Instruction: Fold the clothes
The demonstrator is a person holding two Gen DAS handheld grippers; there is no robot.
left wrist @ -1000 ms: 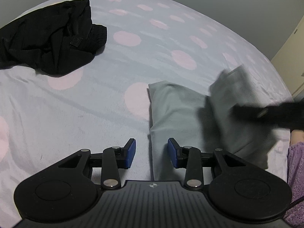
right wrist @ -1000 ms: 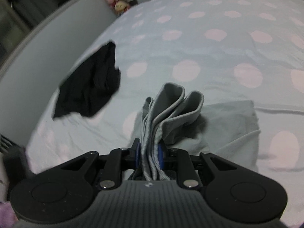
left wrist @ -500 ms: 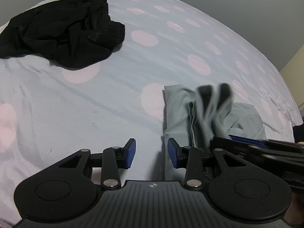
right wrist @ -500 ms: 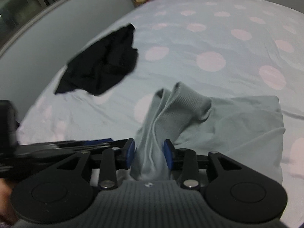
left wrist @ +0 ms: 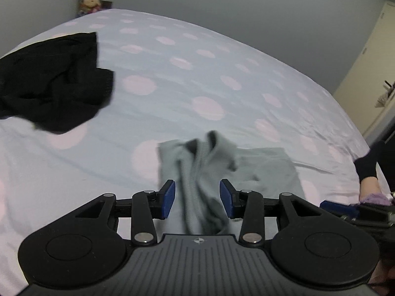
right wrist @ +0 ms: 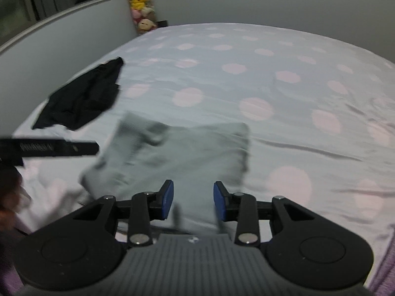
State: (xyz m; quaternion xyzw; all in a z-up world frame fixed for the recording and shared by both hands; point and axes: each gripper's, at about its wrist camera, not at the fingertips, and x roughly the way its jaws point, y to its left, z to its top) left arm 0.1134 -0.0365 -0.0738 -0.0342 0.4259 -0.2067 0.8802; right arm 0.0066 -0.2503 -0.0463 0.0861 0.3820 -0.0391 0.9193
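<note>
While tools gape, grey garment (left wrist: 212,162) bunched lengthwise.

right gripper (right wrist: 193,201): released grey garment (right wrist: 177,148) | left gripper (left wrist: 197,198): now straddling its bunched edge

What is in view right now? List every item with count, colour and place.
grey garment: 1, grey, near edge of the bed, partly bunched, one fold between the left gripper's open jaws
black garment: 1, black, crumpled, far left on the bed
bedsheet: 1, pale with pink dots, covering the bed
plush toys: several, mixed colours, stacked in the far corner
left gripper: 1, black with blue pads, open
right gripper: 1, black with blue pads, open over the grey garment
</note>
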